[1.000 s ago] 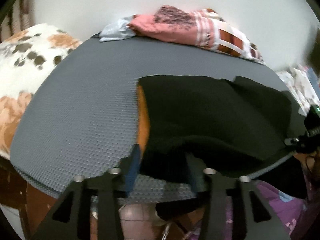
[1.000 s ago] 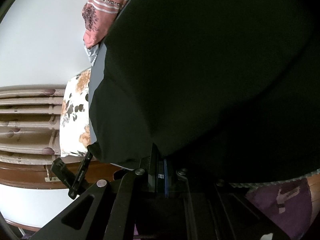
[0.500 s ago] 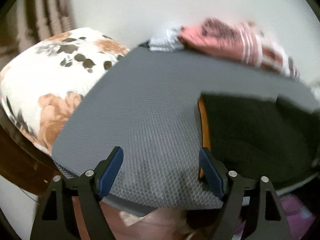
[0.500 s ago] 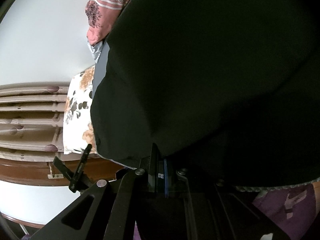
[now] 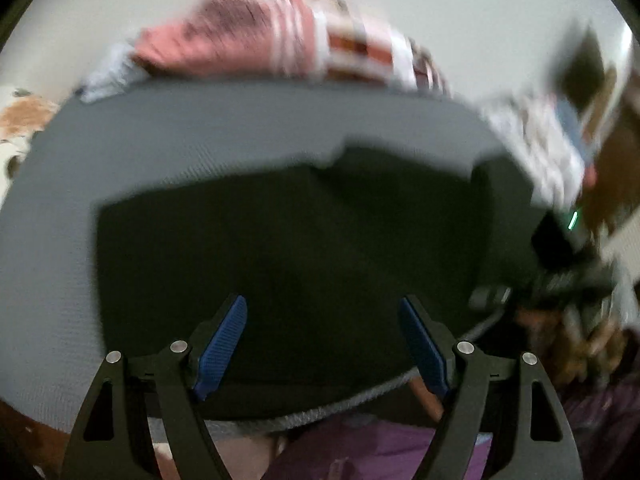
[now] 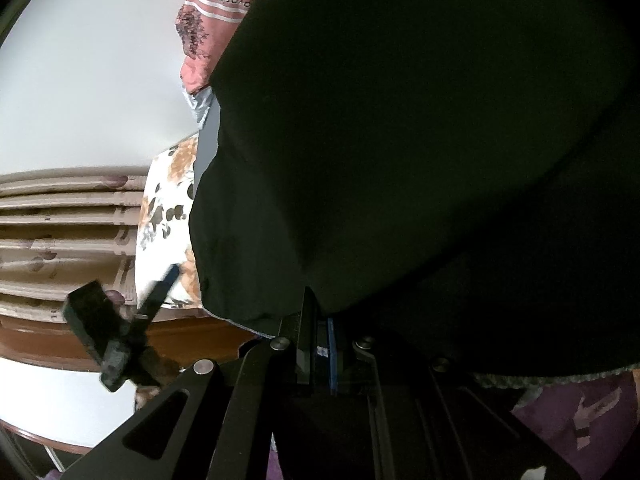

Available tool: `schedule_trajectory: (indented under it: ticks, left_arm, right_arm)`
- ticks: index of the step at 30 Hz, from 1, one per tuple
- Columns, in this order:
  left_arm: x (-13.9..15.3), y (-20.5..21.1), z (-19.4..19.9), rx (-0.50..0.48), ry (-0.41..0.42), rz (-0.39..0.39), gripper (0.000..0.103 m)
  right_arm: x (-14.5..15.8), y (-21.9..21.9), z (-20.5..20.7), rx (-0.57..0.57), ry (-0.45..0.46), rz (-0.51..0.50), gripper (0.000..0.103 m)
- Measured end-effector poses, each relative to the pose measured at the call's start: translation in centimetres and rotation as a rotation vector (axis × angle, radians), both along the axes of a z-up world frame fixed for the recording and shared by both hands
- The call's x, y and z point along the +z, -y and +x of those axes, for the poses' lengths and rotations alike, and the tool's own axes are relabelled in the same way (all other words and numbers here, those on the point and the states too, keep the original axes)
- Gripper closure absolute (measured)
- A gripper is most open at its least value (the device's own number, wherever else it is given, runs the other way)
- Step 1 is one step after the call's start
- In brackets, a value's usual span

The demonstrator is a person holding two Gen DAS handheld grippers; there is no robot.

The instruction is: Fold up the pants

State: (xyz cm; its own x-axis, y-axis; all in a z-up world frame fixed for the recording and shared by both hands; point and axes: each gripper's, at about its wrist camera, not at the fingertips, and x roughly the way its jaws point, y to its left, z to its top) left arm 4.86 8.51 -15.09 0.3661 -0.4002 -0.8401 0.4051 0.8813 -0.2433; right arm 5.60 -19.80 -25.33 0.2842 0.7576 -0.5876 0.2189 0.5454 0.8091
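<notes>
While the right tool pins one edge, the step in hand looks like a fresh grab on the near hem.
Pants: black pants (image 5: 304, 248) lie partly folded on the grey mat (image 5: 168, 148), near edge at the mat's front.
Left tool: left tool (image 5: 322, 344) hangs spread wide over the cloth, nothing between its blue pads (image 5: 224, 344); view blurred.
Right tool: right tool (image 6: 322, 340) is clamped tight on the pants' edge.
Doing it well: bring the left tool low onto the near hem, catch both layers, keep the right side taut.
Change: earlier the left tool gripped the cloth; its jaws have just been opening, it swung out over bare mat, and now faces the pants again.
</notes>
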Motion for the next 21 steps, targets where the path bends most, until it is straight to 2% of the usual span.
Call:
schedule_trajectory:
  ticks: [4,6,9,16,21]
  left_arm:
    - [-3.2,-0.2,0.5,-0.001,-0.108,0.047,0.026]
    - [-3.2,0.0,0.1,-0.012,-0.093,0.063,0.026]
    - [-3.0,0.2,0.1,-0.009,-0.092,0.076,0.026]
    - [-3.4,0.6,-0.3,-0.013,-0.09,0.089,0.026]
    - [-3.6,1.4,-0.3,-0.014,-0.083,0.098,0.026]
  right_arm:
    - [0.0,0.8,0.0,-0.017,0.018,0.065,0.094]
    - [0.3,1.7,0.1,-0.04,0.045,0.102,0.094]
    - [1.3,4.1,0.2,-0.087,0.116,0.09,0.093]
    - [1.3,15.2,0.7,-0.354,0.204,0.094,0.093]
    - [0.9,25.4,0.9,-0.601,0.241,0.077,0.093]
